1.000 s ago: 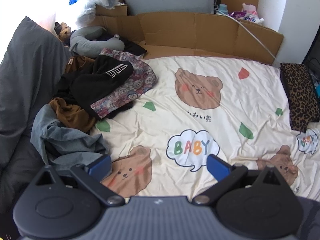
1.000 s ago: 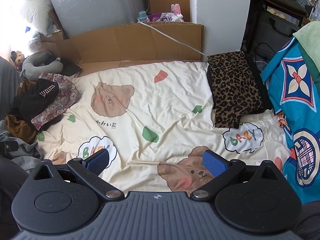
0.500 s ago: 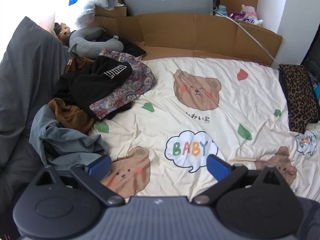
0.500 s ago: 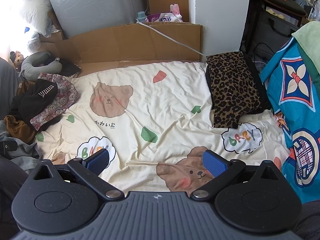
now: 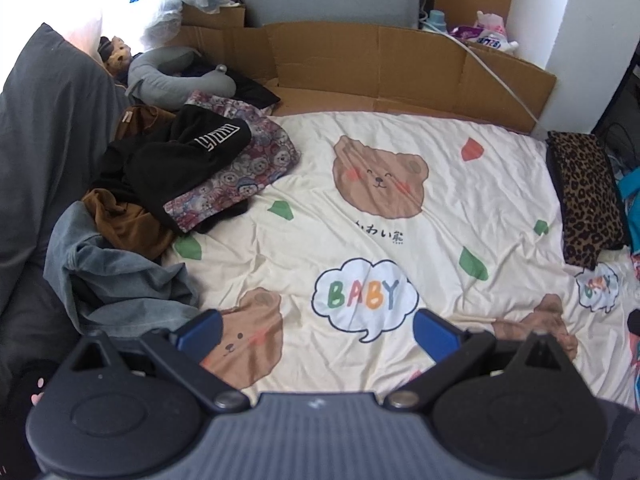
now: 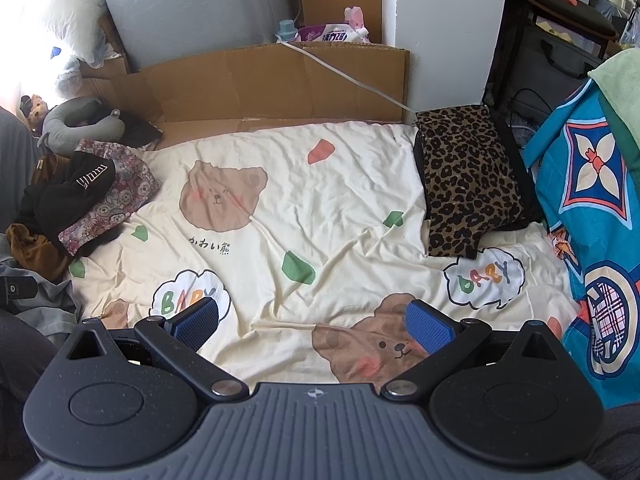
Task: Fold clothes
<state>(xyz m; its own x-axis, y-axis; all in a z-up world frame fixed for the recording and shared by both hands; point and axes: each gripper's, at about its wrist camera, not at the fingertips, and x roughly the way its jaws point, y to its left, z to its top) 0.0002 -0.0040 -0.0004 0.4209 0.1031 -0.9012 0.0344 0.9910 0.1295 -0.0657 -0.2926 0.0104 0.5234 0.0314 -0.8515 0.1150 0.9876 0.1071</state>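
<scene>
Clothes pile point(image 5: 168, 184) lies crumpled, far left on bear sheet point(image 5: 400, 248); leopard cloth point(image 6: 468, 184) folded right. Left gripper point(image 5: 316, 332) and right gripper point(image 6: 312, 320) both spread apart, empty.

Cream bed sheet point(image 5: 500, 200) printed with brown bear faces, green and red leaf shapes, white "BABY" clouds in multicolour letters. Black garment with white outlined lettering point(image 5: 188, 156) on a maroon-grey bear-print cloth point(image 5: 244, 176). Rust-brown crumpled garment point(image 5: 124, 220); faded blue-grey denim piece point(image 5: 120, 276). Folded leopard-print cloth, tan with black spots point(image 6: 468, 184). Bright blue quilt with white-orange flower and plaid medallions point(image 6: 600, 216). Plain brown cardboard sheet point(image 6: 260, 80). Grey neck pillow point(image 5: 176, 74). Blue pads point(image 6: 428, 326), black gripper bodies.
</scene>
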